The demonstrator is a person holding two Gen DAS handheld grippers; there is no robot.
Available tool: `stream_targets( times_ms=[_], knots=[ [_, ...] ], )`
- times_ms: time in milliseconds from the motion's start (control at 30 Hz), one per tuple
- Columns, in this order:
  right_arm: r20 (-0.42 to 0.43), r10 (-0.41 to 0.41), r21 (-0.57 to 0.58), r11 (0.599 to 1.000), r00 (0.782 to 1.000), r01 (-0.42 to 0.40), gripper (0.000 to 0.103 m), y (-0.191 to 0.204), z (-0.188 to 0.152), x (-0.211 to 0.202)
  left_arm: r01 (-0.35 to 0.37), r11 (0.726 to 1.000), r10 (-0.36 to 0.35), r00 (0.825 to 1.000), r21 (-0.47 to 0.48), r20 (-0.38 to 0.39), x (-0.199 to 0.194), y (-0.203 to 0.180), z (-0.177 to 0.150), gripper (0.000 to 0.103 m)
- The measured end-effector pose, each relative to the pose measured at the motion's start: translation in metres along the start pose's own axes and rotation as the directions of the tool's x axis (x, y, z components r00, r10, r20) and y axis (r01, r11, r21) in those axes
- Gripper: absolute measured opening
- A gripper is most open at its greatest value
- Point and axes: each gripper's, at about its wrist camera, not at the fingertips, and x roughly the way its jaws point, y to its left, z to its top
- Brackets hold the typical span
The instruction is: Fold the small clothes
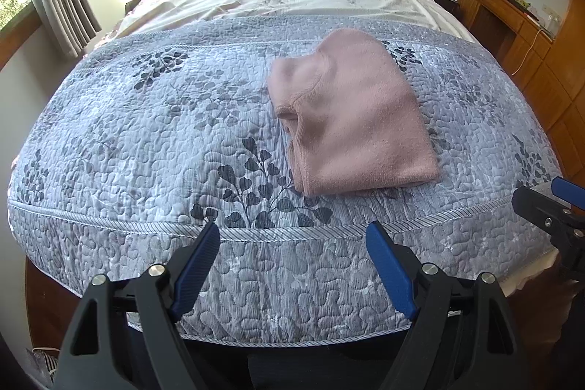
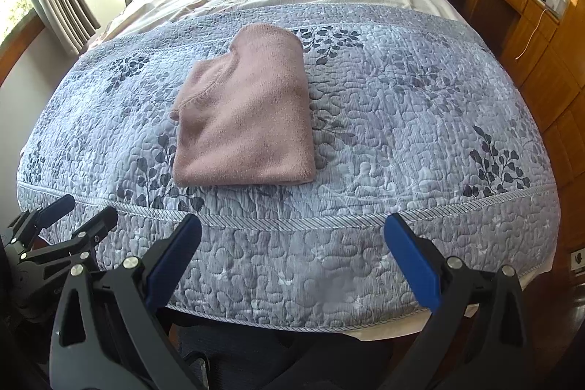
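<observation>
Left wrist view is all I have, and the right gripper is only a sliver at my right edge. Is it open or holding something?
Observer: In the right wrist view the right gripper is open with nothing between its fingers. It is over the near edge of the quilt.
Operator: Where is the sweater relative to it?
Observer: The folded pink sweater lies ahead of the right gripper and left of its centre line, clear of both fingers.
Operator: How does my gripper look from that side?
Observer: The left gripper shows at the lower left of that view, at the foot of the bed. Its jaws are apart and it is short of the sweater.
</observation>
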Motion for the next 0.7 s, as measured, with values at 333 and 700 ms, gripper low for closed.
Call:
stream_targets(
  times_ms=[333, 700],
  knots=[
    [-0.007, -0.011, 0.010, 1.000, 1.000, 0.011, 0.100, -0.004, -0.001, 0.007, -0.001, 1.000, 0.001, 1.000, 0.002, -0.003, 0.003, 0.000, 0.001, 0.082],
    [-0.037, -0.023, 0.029, 0.999, 0.999, 0.024, 0.100, -0.011, 0.000, 0.015, -0.004, 1.000, 0.004, 1.000, 0.005, -0.005, 0.006, 0.000, 0.002, 0.082]
  ],
)
